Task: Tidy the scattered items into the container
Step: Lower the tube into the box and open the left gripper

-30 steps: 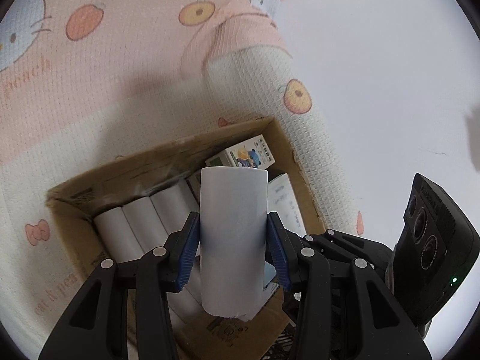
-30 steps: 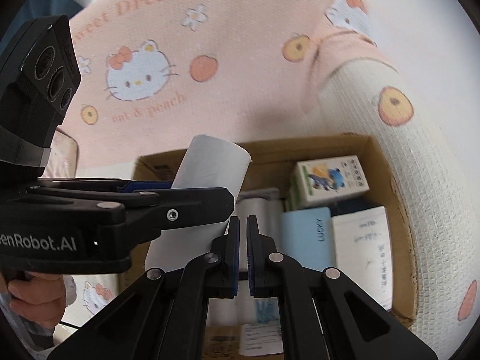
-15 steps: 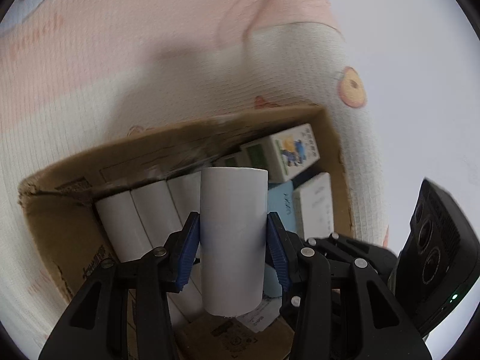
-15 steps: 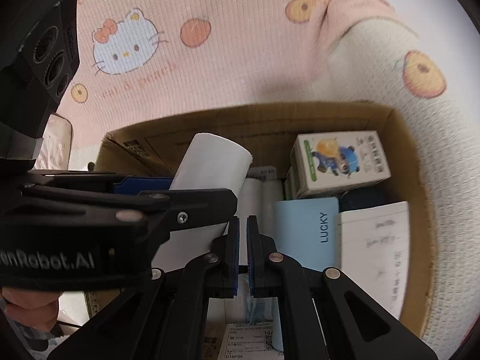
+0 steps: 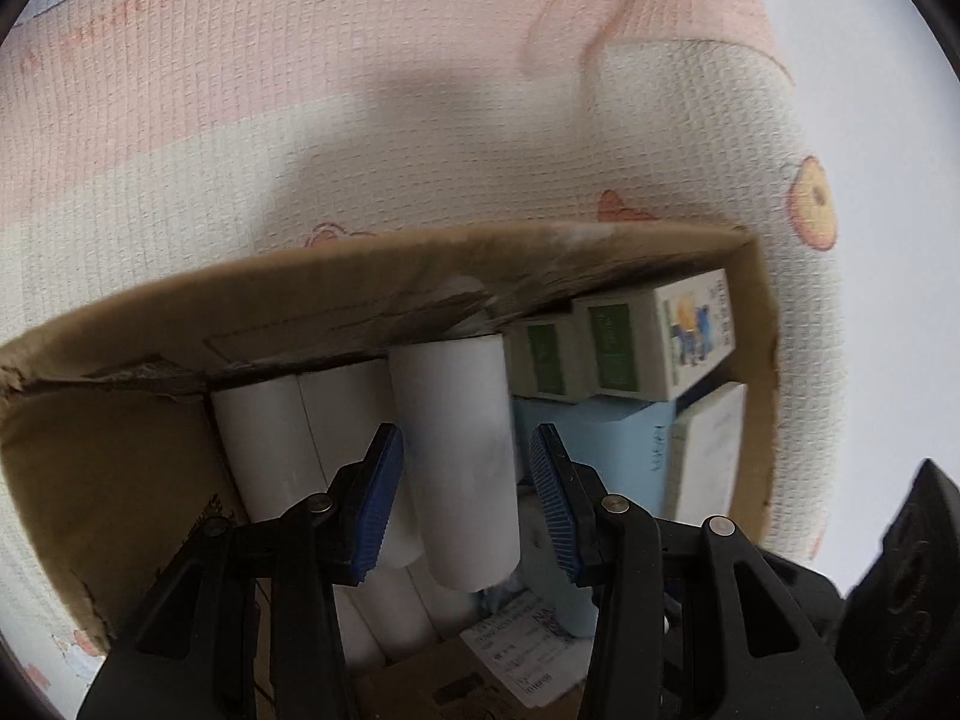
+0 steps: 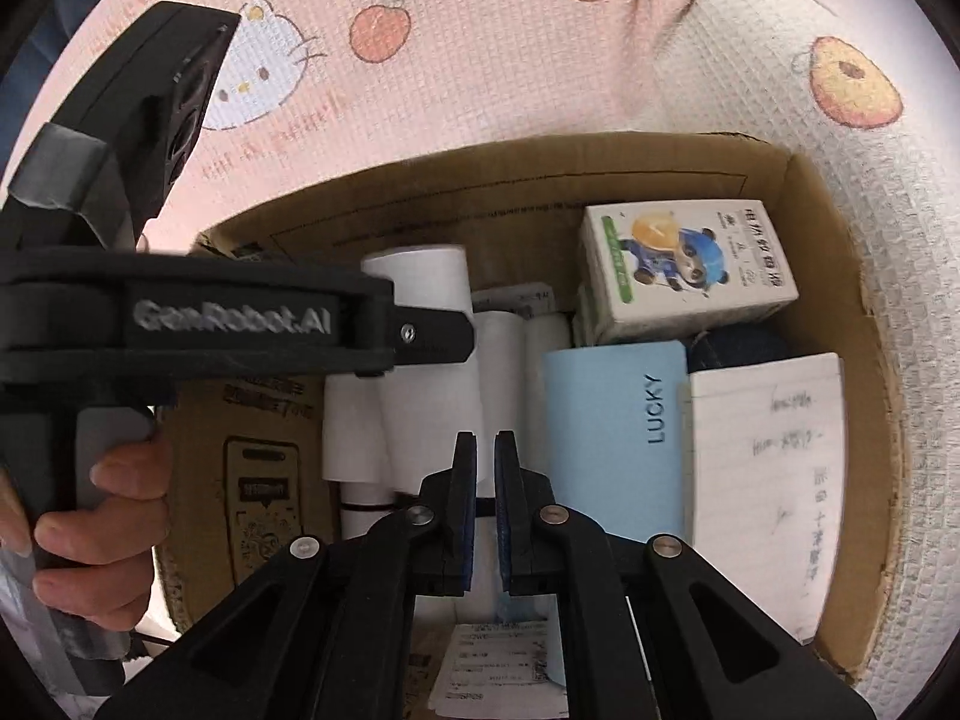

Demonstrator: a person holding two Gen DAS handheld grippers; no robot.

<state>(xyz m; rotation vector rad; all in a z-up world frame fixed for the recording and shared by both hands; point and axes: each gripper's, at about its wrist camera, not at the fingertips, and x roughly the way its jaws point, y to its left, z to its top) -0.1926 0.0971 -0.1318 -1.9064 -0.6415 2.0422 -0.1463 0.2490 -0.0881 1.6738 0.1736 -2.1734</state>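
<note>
My left gripper (image 5: 467,462) is shut on a white paper roll (image 5: 456,420), which leans a little to the left between the blue pads. It holds the roll low inside the cardboard box (image 5: 360,276), against other white rolls (image 5: 258,438) lying there. In the right wrist view the same roll (image 6: 420,267) pokes out past the left gripper's finger (image 6: 420,330). My right gripper (image 6: 486,450) hangs over the middle of the box (image 6: 480,204). Its jaws are starting to open, stand only a narrow slit apart and have nothing between them.
Also in the box are a panda-print carton (image 6: 684,264), a light blue pack marked LUCKY (image 6: 612,438) and a white written notepad (image 6: 768,468). A hand (image 6: 102,510) grips the left gripper's handle. The box sits on a pink and cream cartoon blanket (image 5: 300,90).
Both grippers have come down toward the box. The left one has lowered the roll from above the rim to inside the box beside the other rolls, and the roll now leans.
</note>
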